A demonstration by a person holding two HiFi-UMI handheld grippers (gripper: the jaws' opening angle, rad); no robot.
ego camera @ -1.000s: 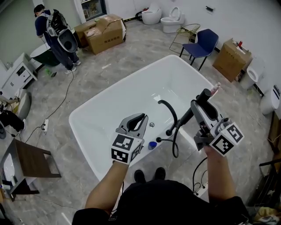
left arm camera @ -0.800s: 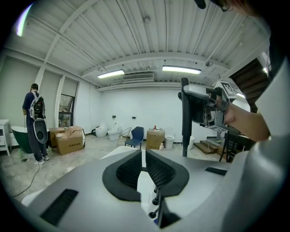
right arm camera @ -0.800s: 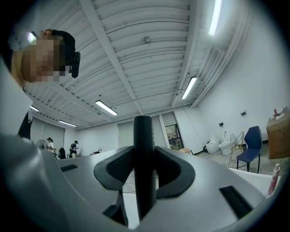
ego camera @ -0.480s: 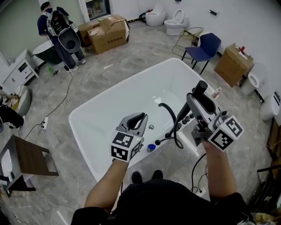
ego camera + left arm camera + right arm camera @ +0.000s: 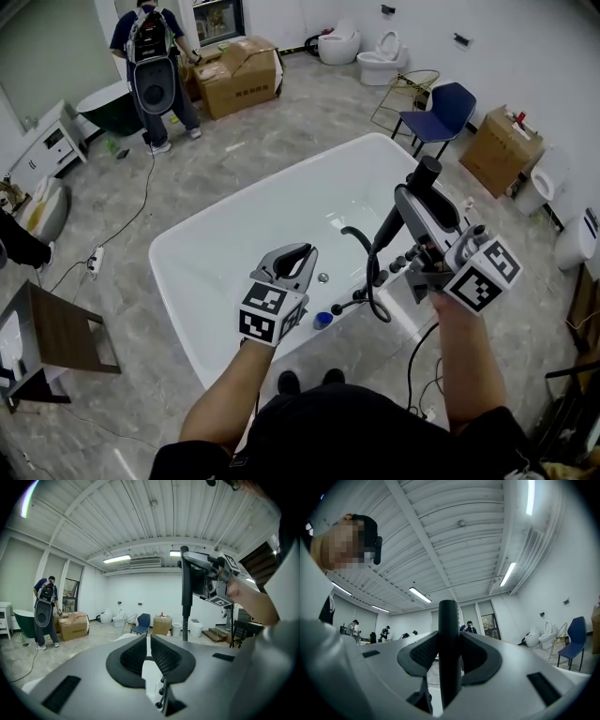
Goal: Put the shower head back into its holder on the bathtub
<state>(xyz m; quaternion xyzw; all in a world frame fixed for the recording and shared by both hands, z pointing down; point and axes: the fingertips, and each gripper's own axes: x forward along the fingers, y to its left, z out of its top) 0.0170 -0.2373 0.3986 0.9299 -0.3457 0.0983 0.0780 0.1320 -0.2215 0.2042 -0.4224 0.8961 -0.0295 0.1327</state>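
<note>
Black shower head (image 5: 387, 232) clenched in right claw (image 5: 412, 199) over white bathtub (image 5: 253, 234) (left claw (image 5: 292, 253) closed, empty).

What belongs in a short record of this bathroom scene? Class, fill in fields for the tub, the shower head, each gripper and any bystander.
Bathtub: white, freestanding, on a grey floor.
Shower head: black, held upright over the tub's edge, hose hanging down to the rim.
Right gripper: shut on the shower head's handle.
Left gripper: jaws together, nothing held.
Bystander: a person standing far off beside cardboard boxes.
</note>
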